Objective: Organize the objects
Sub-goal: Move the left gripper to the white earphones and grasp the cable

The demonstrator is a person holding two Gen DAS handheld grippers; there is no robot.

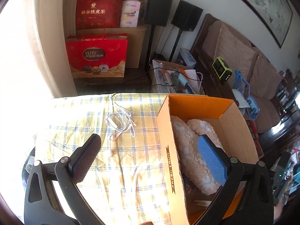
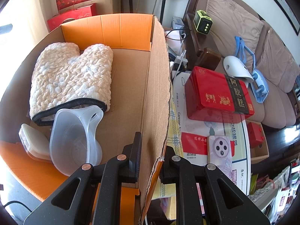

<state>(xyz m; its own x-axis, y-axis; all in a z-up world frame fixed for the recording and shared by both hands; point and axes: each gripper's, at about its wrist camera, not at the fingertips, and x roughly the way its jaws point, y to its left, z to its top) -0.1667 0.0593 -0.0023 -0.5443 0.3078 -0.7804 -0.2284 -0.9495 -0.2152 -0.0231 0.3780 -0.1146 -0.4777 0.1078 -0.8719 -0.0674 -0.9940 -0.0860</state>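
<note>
An open cardboard box [image 1: 168,150] marked FRESH FRUIT stands on the checked tablecloth; in the right wrist view its right wall [image 2: 155,93] runs up the middle. Inside lie a fluffy beige mitt [image 2: 71,78], a clear plastic jug [image 2: 75,140] and a pale soap-like block [image 2: 34,140]. White earphones [image 1: 120,123] lie coiled on the cloth left of the box. My left gripper [image 1: 151,150] is open, one finger on each side of the box's left wall, holding nothing. My right gripper [image 2: 150,157] is shut on the box's right wall.
Red gift bags [image 1: 97,56] and black speakers [image 1: 159,7] stand beyond the table. A red tin [image 2: 219,95] and a phone [image 2: 219,150] lie on a glass table right of the box. A brown sofa [image 2: 234,28] holds a green device [image 2: 202,23] and a blue-and-white massager [image 2: 243,69].
</note>
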